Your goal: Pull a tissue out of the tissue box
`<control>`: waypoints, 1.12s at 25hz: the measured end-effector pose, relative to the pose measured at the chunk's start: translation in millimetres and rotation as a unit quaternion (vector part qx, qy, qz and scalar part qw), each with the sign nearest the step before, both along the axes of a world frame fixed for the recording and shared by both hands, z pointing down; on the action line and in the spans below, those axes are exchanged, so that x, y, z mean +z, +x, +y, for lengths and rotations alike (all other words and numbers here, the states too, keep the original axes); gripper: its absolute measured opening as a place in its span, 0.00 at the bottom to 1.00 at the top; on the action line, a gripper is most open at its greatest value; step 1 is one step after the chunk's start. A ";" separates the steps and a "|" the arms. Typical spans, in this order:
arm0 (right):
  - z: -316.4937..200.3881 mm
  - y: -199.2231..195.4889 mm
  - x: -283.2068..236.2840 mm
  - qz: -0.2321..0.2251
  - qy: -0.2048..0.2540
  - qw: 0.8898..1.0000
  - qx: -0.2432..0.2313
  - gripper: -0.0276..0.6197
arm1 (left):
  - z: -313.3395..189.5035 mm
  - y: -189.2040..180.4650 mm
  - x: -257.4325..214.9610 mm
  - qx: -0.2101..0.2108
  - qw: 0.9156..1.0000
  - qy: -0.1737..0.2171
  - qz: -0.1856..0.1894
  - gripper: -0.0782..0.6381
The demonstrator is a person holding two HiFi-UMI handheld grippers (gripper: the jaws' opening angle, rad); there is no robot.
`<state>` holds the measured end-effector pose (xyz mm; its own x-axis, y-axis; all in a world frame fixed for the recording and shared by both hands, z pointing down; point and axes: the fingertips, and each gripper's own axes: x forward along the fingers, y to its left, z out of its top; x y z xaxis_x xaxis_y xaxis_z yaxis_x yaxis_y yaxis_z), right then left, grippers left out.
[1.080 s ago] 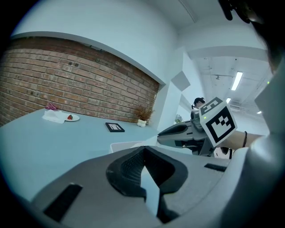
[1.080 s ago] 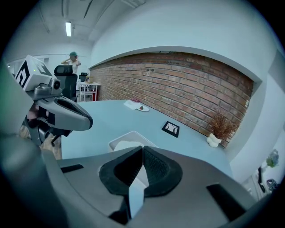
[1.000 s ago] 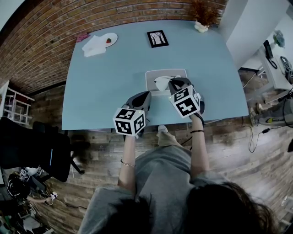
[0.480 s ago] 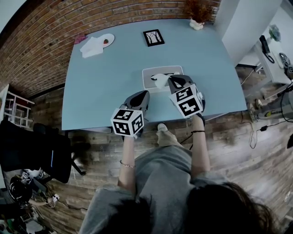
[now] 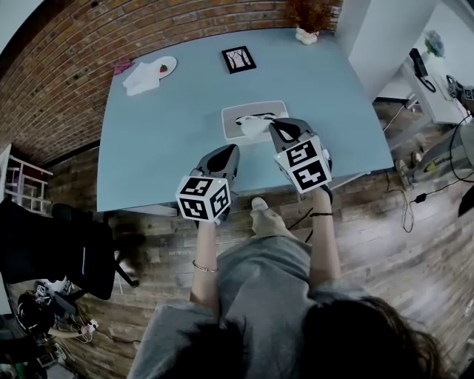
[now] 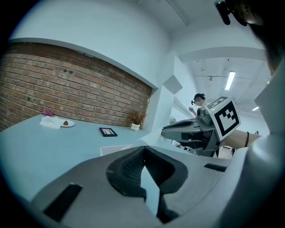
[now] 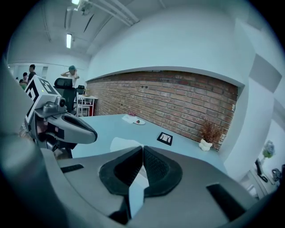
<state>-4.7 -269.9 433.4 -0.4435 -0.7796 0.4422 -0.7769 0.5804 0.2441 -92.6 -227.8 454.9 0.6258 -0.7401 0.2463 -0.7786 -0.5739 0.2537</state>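
Observation:
The pale tissue box [image 5: 252, 118] lies flat on the blue table [image 5: 170, 141], near its front edge. A white tissue [image 5: 257, 126] stands out of the slot and runs to my right gripper [image 5: 276, 129], which is shut on it just above the box. In the right gripper view the tissue [image 7: 121, 145] shows white beyond the closed right gripper [image 7: 142, 150]. My left gripper [image 5: 227, 157] hovers left of the box near the table's edge, apart from it. The left gripper [image 6: 142, 153] has its tips together and holds nothing.
At the table's back stand a small framed picture [image 5: 238, 58], a plate with a strawberry [image 5: 164, 66], folded white cloth [image 5: 141, 77] and a potted dry plant [image 5: 304, 22]. A black chair [image 5: 52, 248] sits on the floor at the left. A brick wall runs behind.
My right gripper has risen a little from the box with the tissue in its jaws. The left gripper has lifted slightly too.

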 end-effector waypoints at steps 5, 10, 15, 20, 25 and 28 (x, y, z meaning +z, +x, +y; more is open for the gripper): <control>12.6 7.9 -6.9 -0.022 0.008 1.000 0.002 0.05 | 9.7 5.6 -4.3 0.003 1.000 0.007 0.001 0.11; 25.9 14.3 -13.9 -0.050 0.012 0.999 -0.005 0.05 | 21.3 4.9 -12.2 0.003 1.000 0.023 0.006 0.11; 42.0 21.7 -22.7 -0.081 0.023 0.996 -0.023 0.05 | 35.3 6.0 -22.2 0.006 0.999 0.047 0.015 0.11; 57.3 25.7 -23.9 -0.106 0.026 0.994 -0.030 0.05 | 44.7 8.6 -34.8 0.018 0.997 0.072 0.026 0.11; 71.8 28.4 -26.7 -0.121 0.038 0.991 -0.043 0.05 | 54.8 14.4 -43.1 0.029 0.995 0.090 0.034 0.11; 77.9 30.3 -28.8 -0.130 0.048 0.989 -0.045 0.05 | 58.7 17.8 -45.8 0.033 0.994 0.097 0.031 0.11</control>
